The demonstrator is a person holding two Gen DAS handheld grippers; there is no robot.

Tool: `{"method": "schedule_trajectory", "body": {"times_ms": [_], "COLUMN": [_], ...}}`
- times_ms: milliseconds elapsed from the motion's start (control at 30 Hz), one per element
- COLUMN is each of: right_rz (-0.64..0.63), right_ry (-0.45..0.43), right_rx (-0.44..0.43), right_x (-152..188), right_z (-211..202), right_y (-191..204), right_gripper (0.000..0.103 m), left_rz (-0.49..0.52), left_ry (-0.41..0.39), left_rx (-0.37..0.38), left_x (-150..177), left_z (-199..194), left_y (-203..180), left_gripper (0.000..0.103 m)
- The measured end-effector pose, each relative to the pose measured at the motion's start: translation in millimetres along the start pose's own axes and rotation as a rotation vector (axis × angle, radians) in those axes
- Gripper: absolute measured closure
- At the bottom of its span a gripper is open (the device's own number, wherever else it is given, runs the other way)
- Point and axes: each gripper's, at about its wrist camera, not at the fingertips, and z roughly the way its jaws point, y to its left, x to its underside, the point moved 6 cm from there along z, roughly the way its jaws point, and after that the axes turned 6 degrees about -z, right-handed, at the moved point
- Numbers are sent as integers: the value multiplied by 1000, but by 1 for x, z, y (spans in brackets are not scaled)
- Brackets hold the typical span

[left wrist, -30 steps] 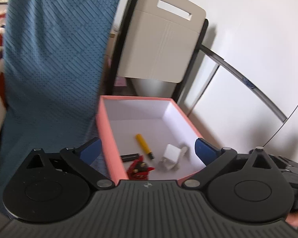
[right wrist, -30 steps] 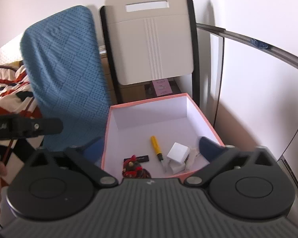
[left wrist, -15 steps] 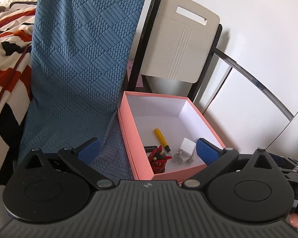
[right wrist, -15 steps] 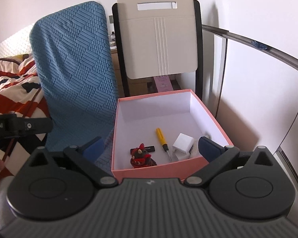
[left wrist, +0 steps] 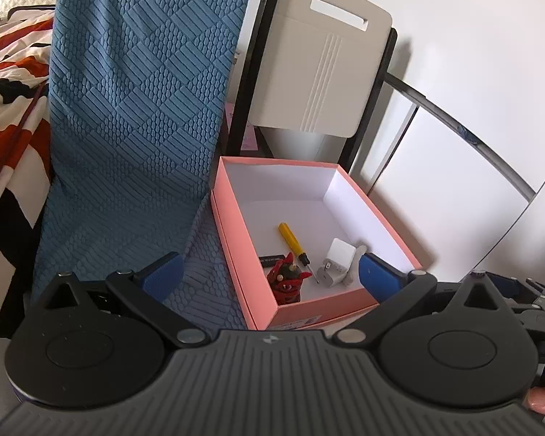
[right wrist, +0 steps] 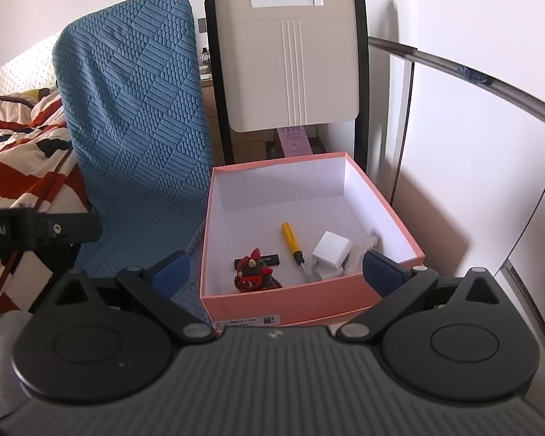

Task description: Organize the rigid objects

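Two hand-held grippers in view, both with blue-padded fingers spread wide and nothing between them: left hand-held gripper [left wrist: 270, 272], right hand-held gripper [right wrist: 276, 267]. Each hovers at the near edge of the open pink cardboard box with white inside [left wrist: 232, 239] [right wrist: 205, 254], fingers straddling its near end.

Box holds four items, all in its near half. Small red and black horned figurine [left wrist: 289, 281] [right wrist: 254, 276] sits close to the near wall, toward the near left corner. Flat black rectangular bar [left wrist: 270, 259] [right wrist: 272, 261] lies just behind the figurine, partly hidden by it. Yellow-handled screwdriver with dark tip [left wrist: 292, 241] [right wrist: 292, 241] lies about mid-floor, tip toward the near wall, between the figurine and the white cube-shaped plug charger [left wrist: 336, 259] [right wrist: 330, 250]. Charger is toward the near right corner, prongs facing near side; a whitish piece beside it against the right wall, cannot tell what it is. Far half of box floor bare.

Box rests on a blue textured quilted chair cover [left wrist: 134, 109] [right wrist: 141, 116], at the right edge of the seat, cover's backrest rising left of it. Beige plastic folding chair back with black frame [left wrist: 323, 72] [right wrist: 290, 61] stands behind the box's far edge. Red, white and black striped blanket [left wrist: 7, 83] [right wrist: 18, 152] at far left. Fingertip of a person [left wrist: 543, 403] at left view's lower right corner.
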Motion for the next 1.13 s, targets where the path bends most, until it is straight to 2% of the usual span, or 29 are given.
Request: {"method": "schedule_trajectory", "body": {"times_ms": [1133], "right_rz": [-13], "right_ry": [15], "right_rx": [2], "right_x": [4], "right_z": [5], "right_y": [5], "right_gripper": [0], "left_rz": [-8], "left_ry": [7], "left_rx": [-12], "left_x": [4], "left_z": [1], "left_y": [5], "left_gripper": [0]}}
